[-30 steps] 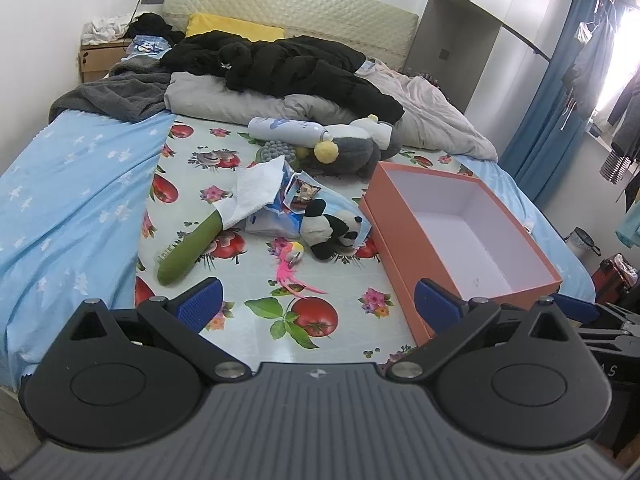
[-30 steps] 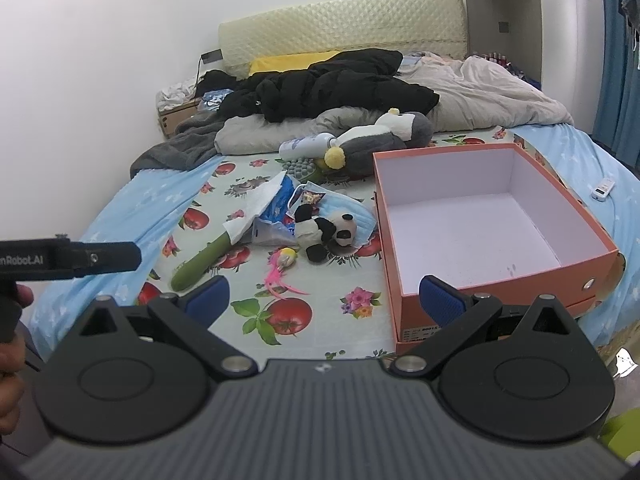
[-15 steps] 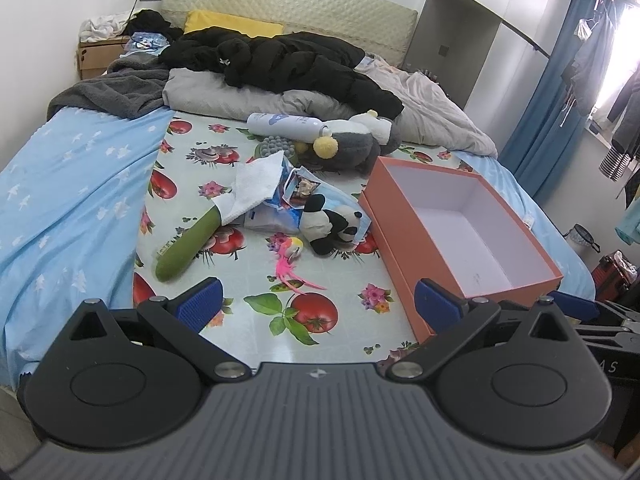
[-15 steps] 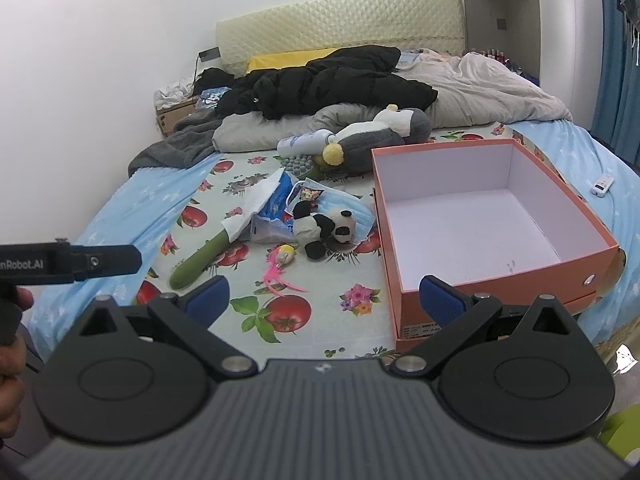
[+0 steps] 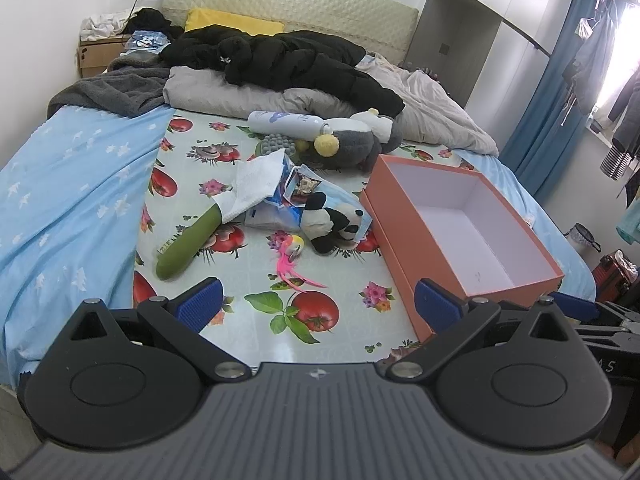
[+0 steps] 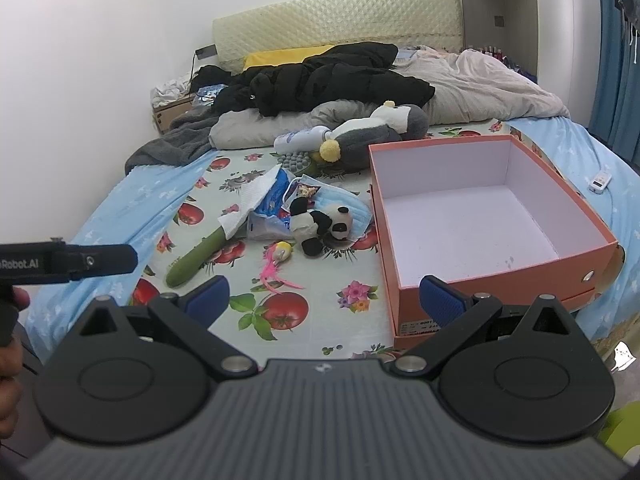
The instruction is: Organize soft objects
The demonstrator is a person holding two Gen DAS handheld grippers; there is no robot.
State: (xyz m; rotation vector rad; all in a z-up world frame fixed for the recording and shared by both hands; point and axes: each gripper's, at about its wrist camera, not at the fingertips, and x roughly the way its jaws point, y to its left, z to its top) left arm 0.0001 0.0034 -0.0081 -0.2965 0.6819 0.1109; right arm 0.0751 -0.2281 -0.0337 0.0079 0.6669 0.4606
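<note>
A small panda plush (image 5: 334, 222) (image 6: 320, 224) lies on the fruit-print cloth beside an empty orange box (image 5: 472, 224) (image 6: 480, 216). Left of the panda lie a green plush stick (image 5: 188, 246) (image 6: 196, 256), a white towel (image 5: 256, 186) (image 6: 250, 204), a blue-white packet (image 5: 276, 210) and a pink feather toy (image 5: 294, 258) (image 6: 276, 262). Behind them rests a grey penguin plush (image 5: 352, 142) (image 6: 372, 130) against a white bottle (image 5: 286, 122) (image 6: 300, 140). My left gripper (image 5: 316, 306) and right gripper (image 6: 324, 298) both hover open and empty near the bed's foot.
A black jacket (image 5: 280, 60), grey and beige bedding (image 6: 480, 84) and a yellow pillow (image 5: 232, 24) fill the bed's head. A white remote (image 6: 600, 178) lies right of the box. The left gripper's handle and a hand (image 6: 16, 300) show at the right view's left edge. Blue curtains (image 5: 560, 80) hang right.
Both grippers have drawn back slightly from the bed, so the objects sit a little lower and farther. Nothing on the bed has moved and the jaws stay open.
</note>
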